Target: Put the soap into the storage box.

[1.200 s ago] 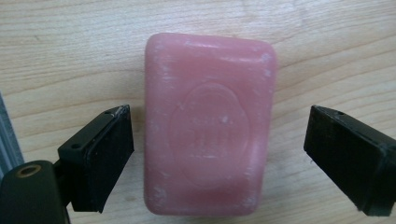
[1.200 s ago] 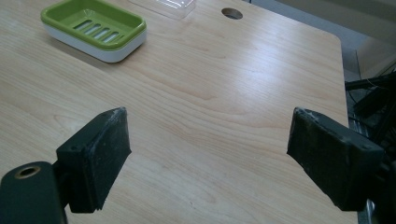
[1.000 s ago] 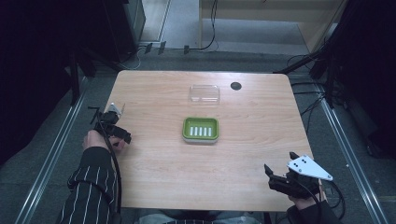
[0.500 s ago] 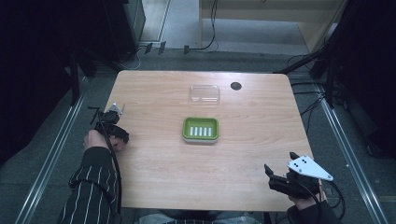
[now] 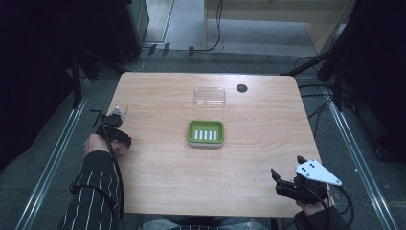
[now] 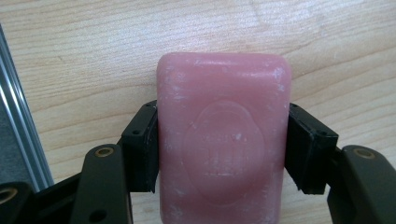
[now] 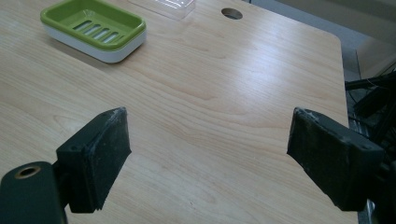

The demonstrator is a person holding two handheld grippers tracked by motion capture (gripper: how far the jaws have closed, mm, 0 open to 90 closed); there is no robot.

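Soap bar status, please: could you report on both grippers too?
Left gripper shut on pink soap bar. Right gripper open, empty. Green soap dish unobstructed.

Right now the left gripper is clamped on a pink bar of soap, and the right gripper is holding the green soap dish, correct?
Not quite. The left gripper does clamp the pink soap, but the right gripper view shows the right gripper open and holding nothing; the green soap dish sits apart on the table.
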